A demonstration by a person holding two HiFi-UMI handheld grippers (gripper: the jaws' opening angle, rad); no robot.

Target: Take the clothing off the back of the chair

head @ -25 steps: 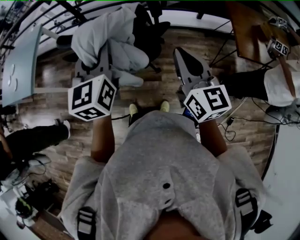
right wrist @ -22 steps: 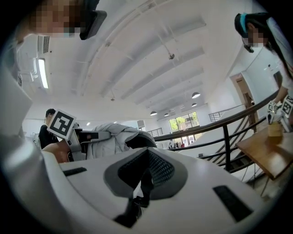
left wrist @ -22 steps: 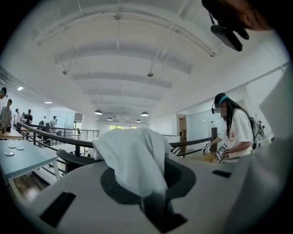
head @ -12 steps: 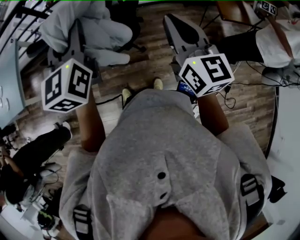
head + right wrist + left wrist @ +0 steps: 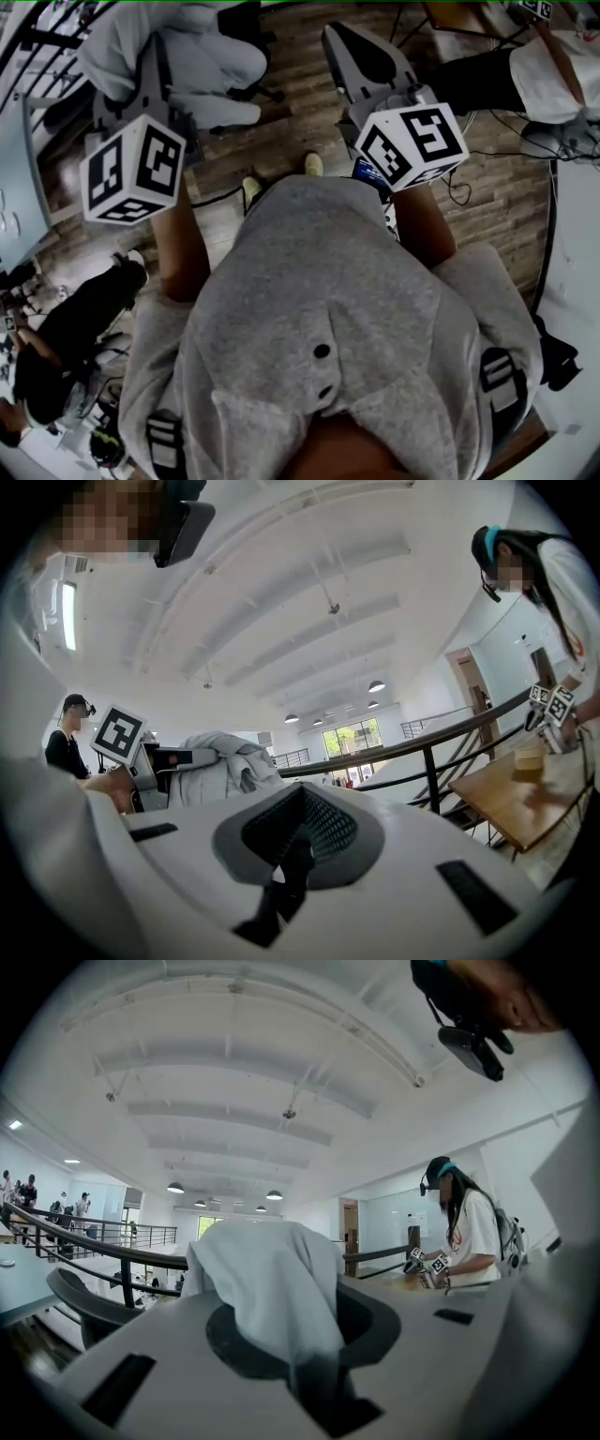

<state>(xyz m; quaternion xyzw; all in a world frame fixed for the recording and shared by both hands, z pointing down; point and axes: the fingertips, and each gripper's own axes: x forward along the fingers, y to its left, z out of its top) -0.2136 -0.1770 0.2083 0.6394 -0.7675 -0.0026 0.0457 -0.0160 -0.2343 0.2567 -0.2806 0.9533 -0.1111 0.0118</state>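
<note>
The pale clothing (image 5: 267, 1279) is being pinched by the left tool (image 5: 305, 1358), whose jaws are being pressed together on a fold of it; the cloth is being bunched upward out of the jaws and is being draped over their pads. In the head view the clothing (image 5: 183, 52) is being held at the upper left by the left tool (image 5: 155, 70), above the wooden floor (image 5: 300, 122) and just beside the black chair (image 5: 251, 28); whether cloth and chair are touching cannot be told. The right tool (image 5: 292, 850) is being kept pressed together with nothing between its jaws, and in the head view the right tool (image 5: 339, 42) is being carried apart from the clothing, further to the right. Both tools are being held out in front of a grey hoodie (image 5: 328, 309). In the right gripper view a marker cube (image 5: 119, 735) on the left tool is being shown at the left with the bundled clothing beside it, and a dark railing (image 5: 422, 747) is being shown running across to a wooden table (image 5: 511, 799). In the left gripper view a person in a white shirt (image 5: 472, 1227) is being shown at the right
</note>
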